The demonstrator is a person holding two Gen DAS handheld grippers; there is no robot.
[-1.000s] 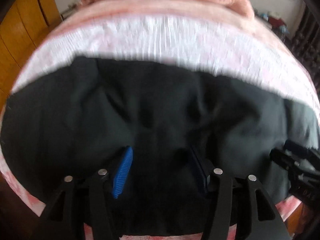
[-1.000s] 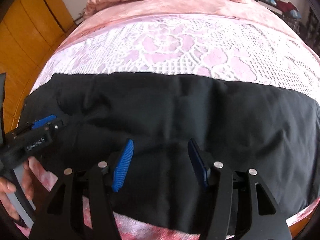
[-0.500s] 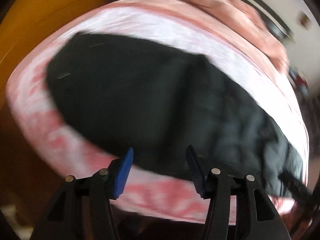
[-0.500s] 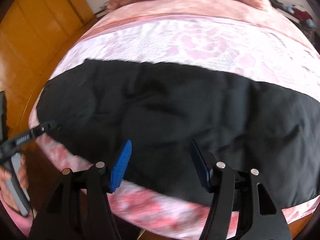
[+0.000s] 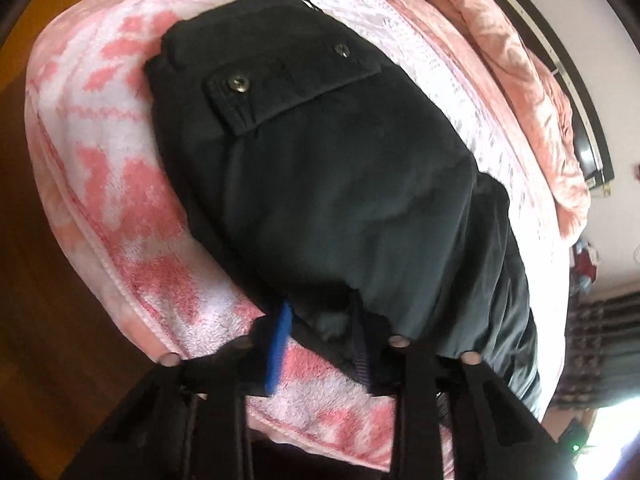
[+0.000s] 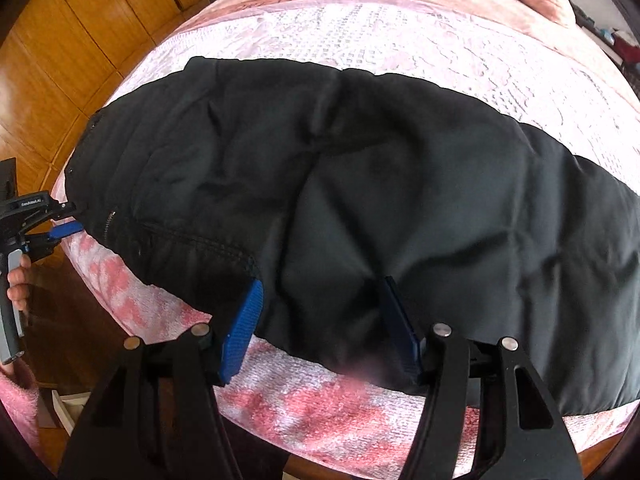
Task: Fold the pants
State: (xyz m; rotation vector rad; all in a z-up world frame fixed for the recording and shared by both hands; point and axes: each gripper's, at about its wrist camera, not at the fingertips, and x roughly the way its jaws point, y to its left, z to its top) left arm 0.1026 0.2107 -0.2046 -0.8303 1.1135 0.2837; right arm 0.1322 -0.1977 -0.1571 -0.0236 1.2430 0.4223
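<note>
Black pants (image 6: 360, 200) lie spread across a pink and white bed, waistband at the left end. In the left wrist view the pants (image 5: 340, 184) show a buttoned pocket flap (image 5: 288, 84). My left gripper (image 5: 320, 340) is open with its blue-padded jaws astride the waistband edge; it also shows in the right wrist view (image 6: 64, 220) at the left end of the pants. My right gripper (image 6: 320, 320) is open, its jaws over the near edge of the pants at mid-length.
The pink patterned blanket (image 6: 320, 400) covers the bed's front edge. A bunched pink quilt (image 5: 520, 60) lies at the head of the bed. Wooden cabinets (image 6: 80, 40) and floor stand to the left. A person's hand (image 6: 16, 284) holds the left gripper's handle.
My left gripper has swung from over the pants' middle out to the left end and come in at the waistband. My right gripper has drawn back a little toward the near edge.
</note>
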